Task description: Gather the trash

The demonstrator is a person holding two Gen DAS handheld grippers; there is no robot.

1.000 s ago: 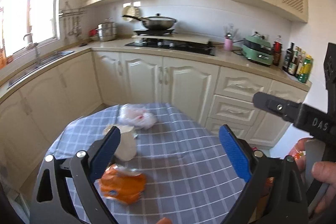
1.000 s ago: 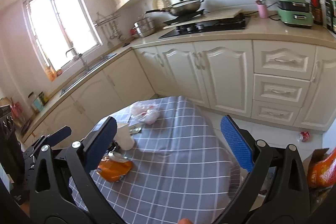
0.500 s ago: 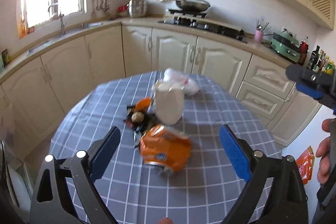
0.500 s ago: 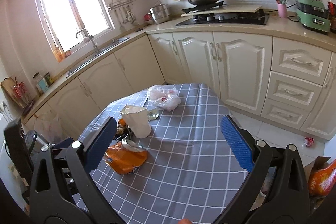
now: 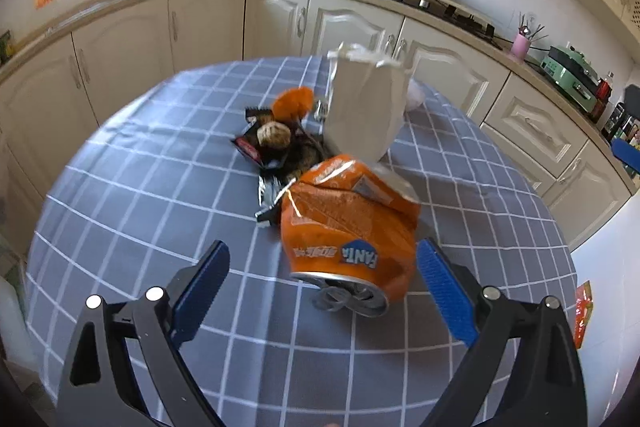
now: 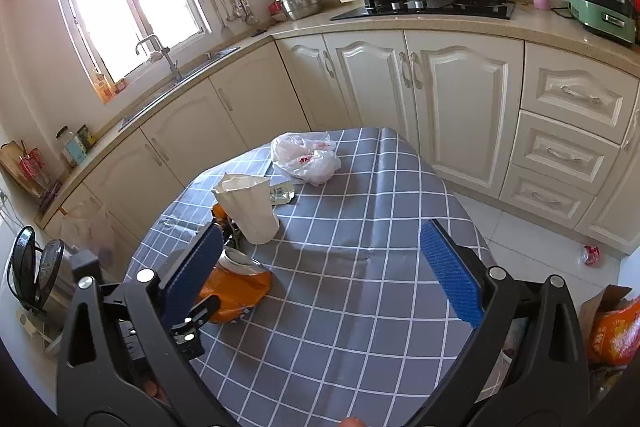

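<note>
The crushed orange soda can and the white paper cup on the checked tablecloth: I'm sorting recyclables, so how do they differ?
The crushed orange soda can lies on its side, dented; the white paper cup stands upright, only its rim crumpled. The can is printed metal, the cup plain paper. The can lies nearer the open left hand-held gripper; the cup stands behind it. Both rest on the checked tablecloth.

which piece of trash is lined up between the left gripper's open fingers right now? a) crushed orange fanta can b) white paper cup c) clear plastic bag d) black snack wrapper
a: in the left wrist view the crushed orange Fanta can lies just ahead of the open left gripper, in line with the gap between its blue pads, with the white paper cup and black snack wrapper farther back on the table.
</note>
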